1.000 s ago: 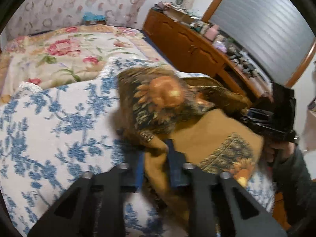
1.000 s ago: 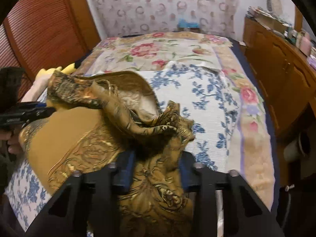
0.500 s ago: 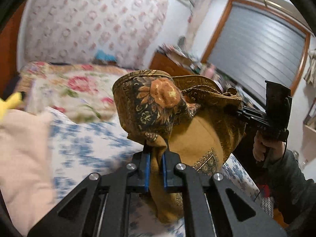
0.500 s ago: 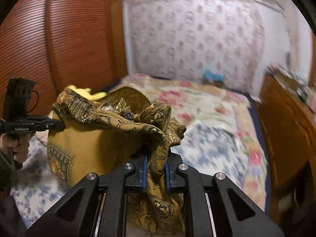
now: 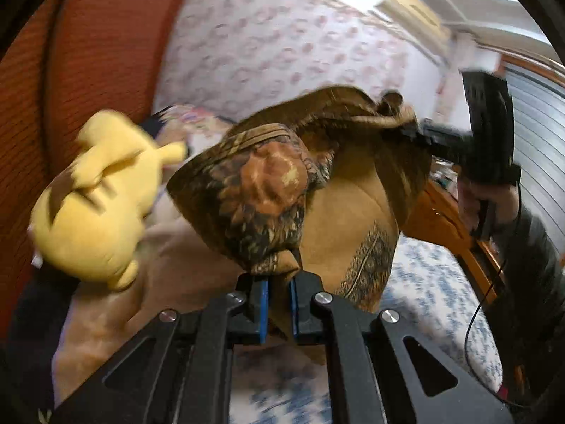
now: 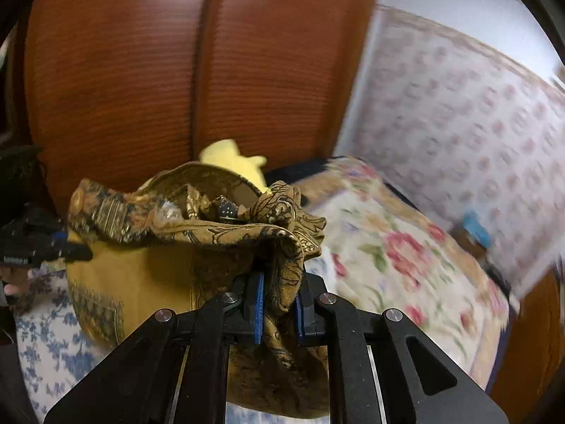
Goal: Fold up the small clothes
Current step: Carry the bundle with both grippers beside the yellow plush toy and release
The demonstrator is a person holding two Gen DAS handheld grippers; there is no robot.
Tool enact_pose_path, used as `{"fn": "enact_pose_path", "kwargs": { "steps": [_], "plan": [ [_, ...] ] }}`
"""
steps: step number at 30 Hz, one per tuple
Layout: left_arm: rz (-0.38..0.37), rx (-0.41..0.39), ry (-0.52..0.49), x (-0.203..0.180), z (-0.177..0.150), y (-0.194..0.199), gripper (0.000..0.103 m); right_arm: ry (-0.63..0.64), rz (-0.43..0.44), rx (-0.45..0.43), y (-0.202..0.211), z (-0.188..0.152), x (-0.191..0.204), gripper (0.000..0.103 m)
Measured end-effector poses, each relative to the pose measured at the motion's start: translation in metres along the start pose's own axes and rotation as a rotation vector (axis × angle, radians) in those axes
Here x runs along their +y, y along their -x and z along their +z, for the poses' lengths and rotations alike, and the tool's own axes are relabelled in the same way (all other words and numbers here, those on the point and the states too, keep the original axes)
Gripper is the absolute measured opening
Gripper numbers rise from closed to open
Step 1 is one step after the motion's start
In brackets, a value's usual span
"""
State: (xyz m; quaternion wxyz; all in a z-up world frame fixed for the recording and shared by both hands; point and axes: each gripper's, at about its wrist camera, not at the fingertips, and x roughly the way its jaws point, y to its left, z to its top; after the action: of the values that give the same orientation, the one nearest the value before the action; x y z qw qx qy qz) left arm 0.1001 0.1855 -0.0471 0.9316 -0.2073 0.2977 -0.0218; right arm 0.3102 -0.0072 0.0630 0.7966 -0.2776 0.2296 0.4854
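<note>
Cloth (image 5: 339, 212) lifted off bed (image 5: 434, 293), both tools pinching edges — hanging free

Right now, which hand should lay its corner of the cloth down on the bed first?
Probably the right gripper: open bed lies ahead of it. The left gripper, also pinching the cloth, faces a yellow toy.

Dim warm indoor light; heavy motion blur on wallpaper (image 6: 459, 106) toward 2 o'clock, fisheye bending and dark vignette at corners
</note>
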Motion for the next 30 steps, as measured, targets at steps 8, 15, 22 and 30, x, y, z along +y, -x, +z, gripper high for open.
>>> {"fn": "enact_pose_path", "kwargs": {
  "steps": [8, 15, 22, 30],
  "plan": [
    [0.086, 0.038, 0.045, 0.022, -0.03, -0.013, 0.008, 0.049, 0.032, 0.021, -0.114, 0.042, 0.039, 0.012],
    [0.117, 0.023, -0.001, 0.019, -0.024, 0.004, 0.025, -0.116, -0.06, 0.005, -0.127, 0.034, 0.029, 0.059],
    [0.149, -0.031, -0.1, 0.0, -0.021, 0.03, 0.059, -0.234, 0.009, -0.007, -0.082, -0.006, 0.043, 0.059],
    [0.15, -0.064, -0.201, -0.049, -0.021, 0.038, 0.06, -0.368, -0.132, -0.05, 0.012, -0.071, 0.062, 0.059]
  ]
}}
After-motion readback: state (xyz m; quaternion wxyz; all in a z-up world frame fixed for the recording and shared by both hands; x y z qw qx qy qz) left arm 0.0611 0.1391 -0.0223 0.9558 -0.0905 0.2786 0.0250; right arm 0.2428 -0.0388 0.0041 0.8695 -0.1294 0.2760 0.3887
